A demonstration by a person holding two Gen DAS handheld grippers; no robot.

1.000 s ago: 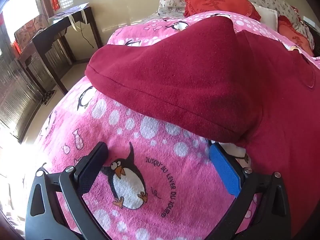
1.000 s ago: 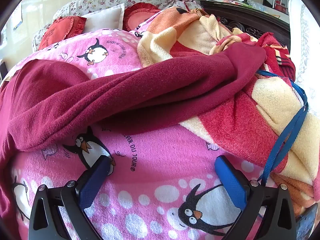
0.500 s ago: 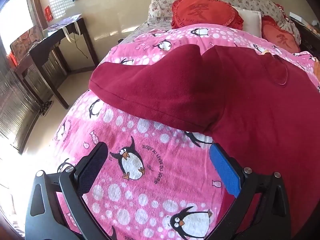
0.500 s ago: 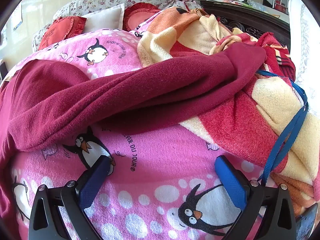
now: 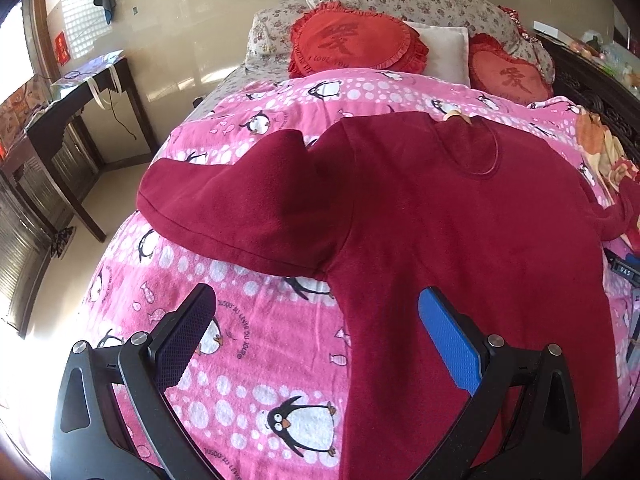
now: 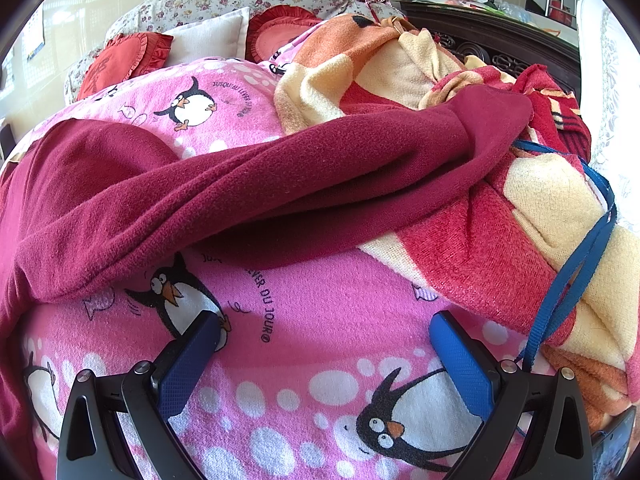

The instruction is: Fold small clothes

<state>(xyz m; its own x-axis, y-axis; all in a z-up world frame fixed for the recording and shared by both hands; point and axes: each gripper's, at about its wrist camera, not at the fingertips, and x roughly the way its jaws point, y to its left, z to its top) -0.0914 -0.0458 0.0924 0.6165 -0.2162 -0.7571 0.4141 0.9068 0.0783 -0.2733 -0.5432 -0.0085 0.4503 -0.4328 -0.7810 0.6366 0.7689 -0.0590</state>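
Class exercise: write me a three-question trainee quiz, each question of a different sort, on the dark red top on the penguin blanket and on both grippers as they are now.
1. True or false: the left gripper is shut on the dark red top.
2. The right sleeve ends on: A) the floral pillow, B) the orange and cream blanket, C) the dark table.
3. Fill in: the right gripper hovers open over the pink ____ blanket.

Key: 1 false; 2 B; 3 penguin.

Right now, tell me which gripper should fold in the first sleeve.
Right. The right gripper is open directly below the maroon sweater's sleeve, which lies close ahead. The left gripper, also open, sits farther back from its sleeve.
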